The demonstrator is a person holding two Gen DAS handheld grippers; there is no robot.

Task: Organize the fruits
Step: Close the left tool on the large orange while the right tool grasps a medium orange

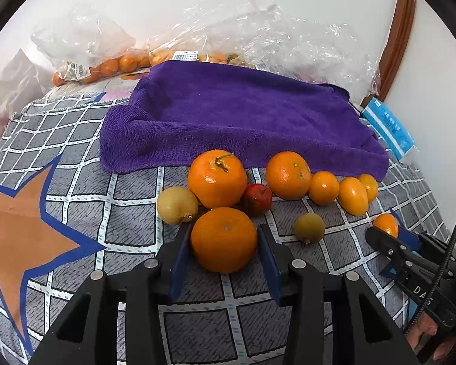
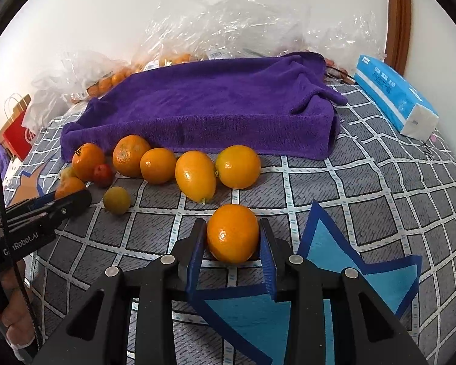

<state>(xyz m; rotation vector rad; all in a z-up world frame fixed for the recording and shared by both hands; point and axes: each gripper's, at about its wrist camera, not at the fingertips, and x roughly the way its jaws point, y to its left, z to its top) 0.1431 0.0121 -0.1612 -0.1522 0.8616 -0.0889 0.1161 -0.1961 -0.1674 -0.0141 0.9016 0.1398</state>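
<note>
A: Start at the left gripper (image 1: 224,252). Its fingers (image 1: 179,261) stand apart either side of a big orange (image 1: 224,239), pads close to the skin; I can't tell whether either touches.

B: And the right gripper (image 2: 232,243)?

A: Same posture. Fingers (image 2: 195,252) bracket a small orange (image 2: 233,232), which sits on the patterned bed cover (image 2: 364,182), not lifted. Contact is unclear there too.

B: So how to close well?

A: Keep each fruit centred between the pads, squeeze at its widest girth, gently, since round peel can squirt forward. Lift straight up.

B: Neighbours?

A: From the big orange, a stemmed orange (image 1: 217,182) at twelve o'clock, almost touching; a yellow lemon (image 1: 177,205) at ten; a small red fruit (image 1: 257,199) at one. Dragging would probably roll them.

B: Destination?

A: My guess is the purple towel (image 1: 243,115), at twelve o'clock beyond the fruit row, with bagged fruit (image 1: 106,67) behind.
</note>
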